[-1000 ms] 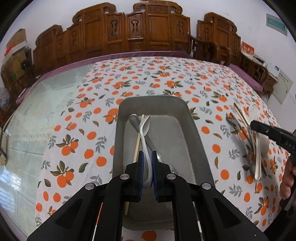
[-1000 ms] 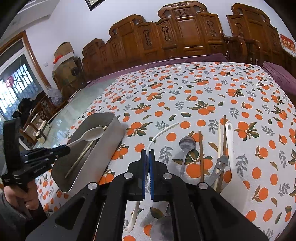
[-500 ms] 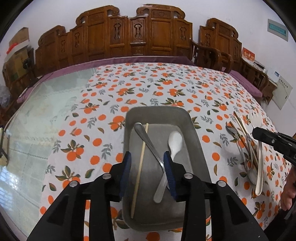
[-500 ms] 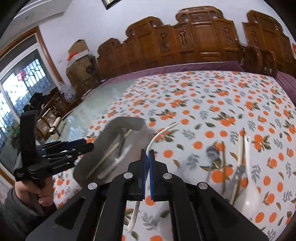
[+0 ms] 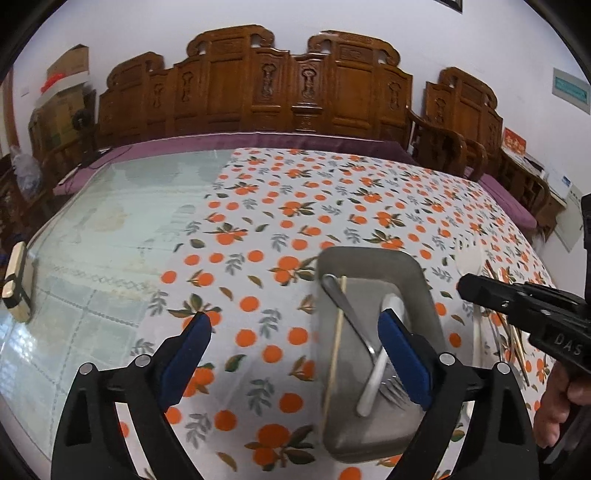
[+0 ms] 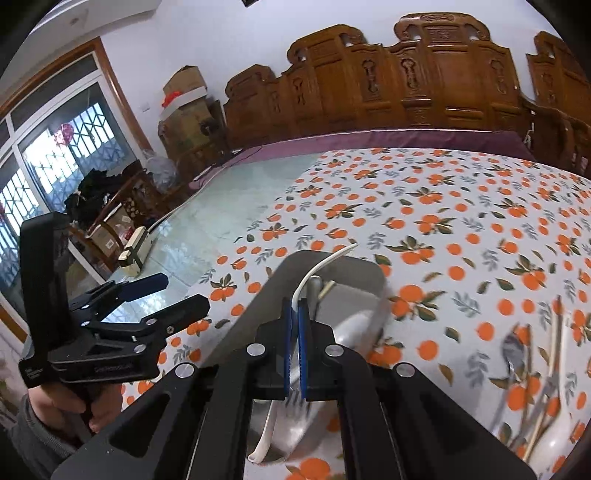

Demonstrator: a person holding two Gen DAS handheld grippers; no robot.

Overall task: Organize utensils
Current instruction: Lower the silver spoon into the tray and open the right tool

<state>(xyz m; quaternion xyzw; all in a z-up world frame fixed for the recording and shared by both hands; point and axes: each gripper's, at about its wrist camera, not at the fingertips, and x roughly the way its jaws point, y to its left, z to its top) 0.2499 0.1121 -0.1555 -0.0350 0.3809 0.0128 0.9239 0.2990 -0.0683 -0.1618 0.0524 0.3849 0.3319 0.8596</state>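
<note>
Fingers [image 6: 303, 332] hiding white utensil's [image 6: 314, 271] middle

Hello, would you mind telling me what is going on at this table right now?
A person is sorting utensils into a metal tray with handheld tongs. The left tongs are opening, nothing between them; a white spoon, a fork and a chopstick lie in the tray. The right tongs, shut on a white utensil, are above the tray. More utensils wait on the tablecloth.

Carved wooden chairs [image 5: 295, 81] line a white wall [image 6: 229, 33]; barred windows [image 6: 51, 162] admit daylight.
</note>
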